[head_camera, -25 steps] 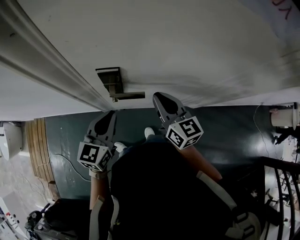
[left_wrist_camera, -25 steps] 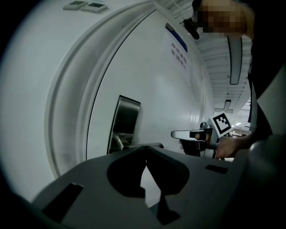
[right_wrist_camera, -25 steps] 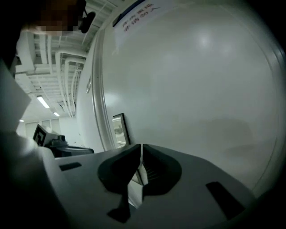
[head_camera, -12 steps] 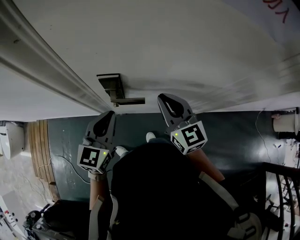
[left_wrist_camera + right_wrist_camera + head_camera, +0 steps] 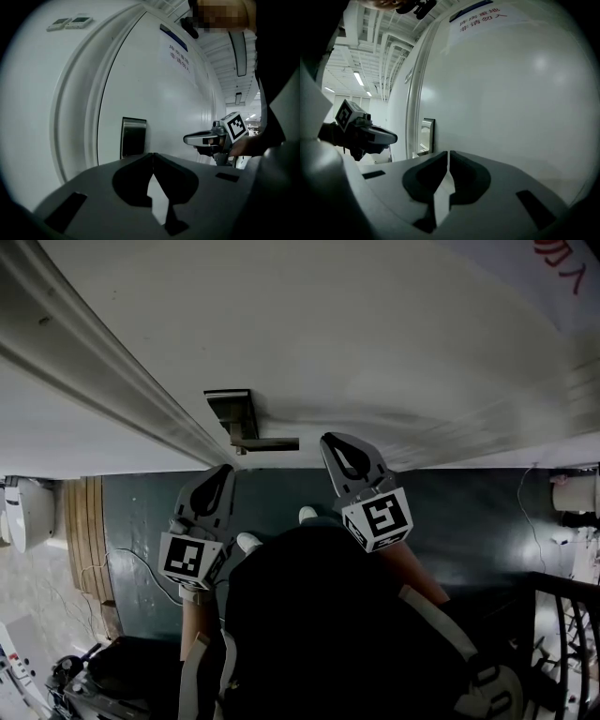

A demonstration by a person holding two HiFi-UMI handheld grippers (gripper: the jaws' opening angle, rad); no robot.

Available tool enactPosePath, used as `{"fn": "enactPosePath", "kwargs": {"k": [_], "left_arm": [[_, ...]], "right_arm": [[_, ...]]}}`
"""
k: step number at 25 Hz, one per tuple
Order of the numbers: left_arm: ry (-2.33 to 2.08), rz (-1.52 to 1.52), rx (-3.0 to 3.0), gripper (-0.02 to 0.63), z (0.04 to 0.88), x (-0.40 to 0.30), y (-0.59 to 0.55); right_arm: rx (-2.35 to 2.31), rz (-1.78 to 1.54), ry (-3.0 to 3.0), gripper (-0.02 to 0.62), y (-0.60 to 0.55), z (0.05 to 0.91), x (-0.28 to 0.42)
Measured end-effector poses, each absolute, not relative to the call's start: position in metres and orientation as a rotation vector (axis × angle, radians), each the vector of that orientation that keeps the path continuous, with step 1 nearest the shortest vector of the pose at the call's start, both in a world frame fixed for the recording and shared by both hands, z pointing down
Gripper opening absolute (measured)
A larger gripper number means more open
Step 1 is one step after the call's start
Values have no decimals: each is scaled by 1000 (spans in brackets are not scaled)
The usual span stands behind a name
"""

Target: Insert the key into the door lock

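**Two closed tools face a door lock, no key in sight**

Seen from the head camera, the left tool (image 5: 223, 471) and the right tool (image 5: 331, 440) point at a white door (image 5: 394, 334). Between them, just beyond their tips, the metal lock plate (image 5: 230, 407) stands on the door; its lever handle (image 5: 270, 442) reaches right, toward the right tool; neither tool touches plate or lever.

In its own view the left tool's jaws meet at the tips with nothing between them; the right tool's jaws are drawn in to a hairline slit, and nothing shows there either. The key cannot be found in any view, neither in a tool nor standing out from the lock plate. The keyhole is too small and dim to make out, so whether the key already sits in the lock cannot be settled here.

The hazards, by judgement:
- The lever juts out close to the right tool's tip; a careless push forward could knock it down or scrape the door.
- The head camera looks so steeply along the door that the plate's face is hardly readable; any approach would lean on the tool cameras, where the plate sits off-centre.
- A thin key pinched between smooth jaw tips would likely twist if it met the plate askew.
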State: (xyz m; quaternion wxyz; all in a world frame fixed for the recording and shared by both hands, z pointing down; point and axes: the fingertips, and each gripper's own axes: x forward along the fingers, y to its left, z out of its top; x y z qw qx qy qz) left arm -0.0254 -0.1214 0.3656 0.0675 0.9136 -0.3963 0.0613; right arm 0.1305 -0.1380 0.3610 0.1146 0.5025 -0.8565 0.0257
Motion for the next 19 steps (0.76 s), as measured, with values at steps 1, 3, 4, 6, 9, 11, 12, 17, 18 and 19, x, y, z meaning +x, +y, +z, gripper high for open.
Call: {"fn": "enactPosePath", "kwargs": {"k": [1,3,4,6,9,11,12,17,18,19], "left_arm": [[-1196,187,2748,9,366,-26,-121],[-1200,190,2739,9,366,-28,-121],[-1201,188,2744,9,366,-28,-121],[-1198,185,2763,9,367,-29,-122],[-1197,197,2738,9,367,-30,-122],[-1209,180,2752,9,369,-33,-124],[-1215,175,2754,9,370,-34,-124],[-1228,167,2736,9,373,-33,-126],[-1227,164,2732,9,374,-32,-126],[-1226,161,2729,9,375,-32,-126]], "right_arm": [[1474,78,-2513,28,-138,362,130],[1476,79,-2516,28,-139,362,128],[1478,78,-2518,28,-139,361,128],[1485,80,-2521,28,-140,360,128],[1490,80,-2523,28,-141,360,128],[1487,81,-2522,28,-140,362,127],[1484,84,-2522,28,-140,363,127],[1478,96,-2521,28,-139,367,127],[1477,98,-2520,28,-139,368,127],[1477,101,-2520,28,-139,369,127]]}}
